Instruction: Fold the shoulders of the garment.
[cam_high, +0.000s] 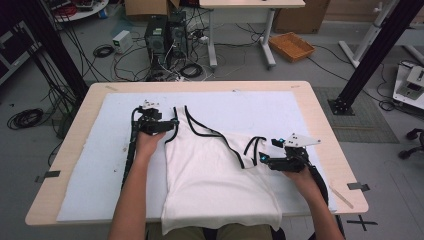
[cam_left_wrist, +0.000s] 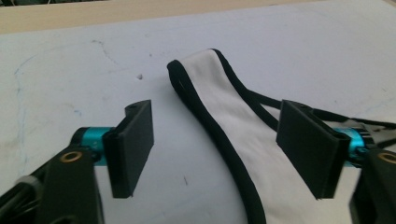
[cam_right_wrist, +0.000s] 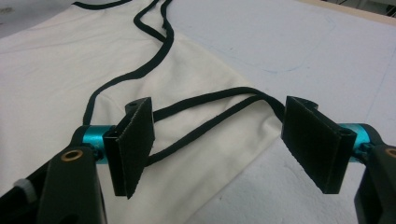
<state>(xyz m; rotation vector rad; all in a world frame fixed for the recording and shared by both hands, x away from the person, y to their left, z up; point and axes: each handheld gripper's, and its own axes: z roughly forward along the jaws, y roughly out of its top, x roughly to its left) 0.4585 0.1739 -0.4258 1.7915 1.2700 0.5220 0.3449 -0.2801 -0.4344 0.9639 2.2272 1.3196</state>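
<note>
A white tank top (cam_high: 215, 175) with black trim lies flat on the white mat (cam_high: 90, 165) that covers the table (cam_high: 320, 115), hem toward the near edge and straps toward the far side. Its long axis runs near to far, leaning a little left at the far end.

The left tool (cam_high: 172, 124) sits at the far left corner of the garment, right at the left shoulder strap (cam_left_wrist: 210, 93). In the left gripper view its jaws stand wide apart with nothing pressed between them; the strap's looped end lies on the mat between and just beyond the two pads (cam_left_wrist: 135, 149), running away from the tool along its own line of sight.

The right tool (cam_high: 261, 158) is at the garment's right side, nearer the person, beside the right shoulder strap (cam_right_wrist: 219, 112), which lies folded across onto the cloth. Its jaws are also spread wide and hold nothing; the thin black loop of this strap lies crosswise between the pads, its bend close to the right-hand pad.

The relation that matters: each strap already lies within its own tool's opening, the left lengthwise, the right crosswise. The right strap sits well nearer the person than the left, so, judging from the lie of the cloth, the likely next step is closing on a strap and drawing it out straight toward the far side.
</note>
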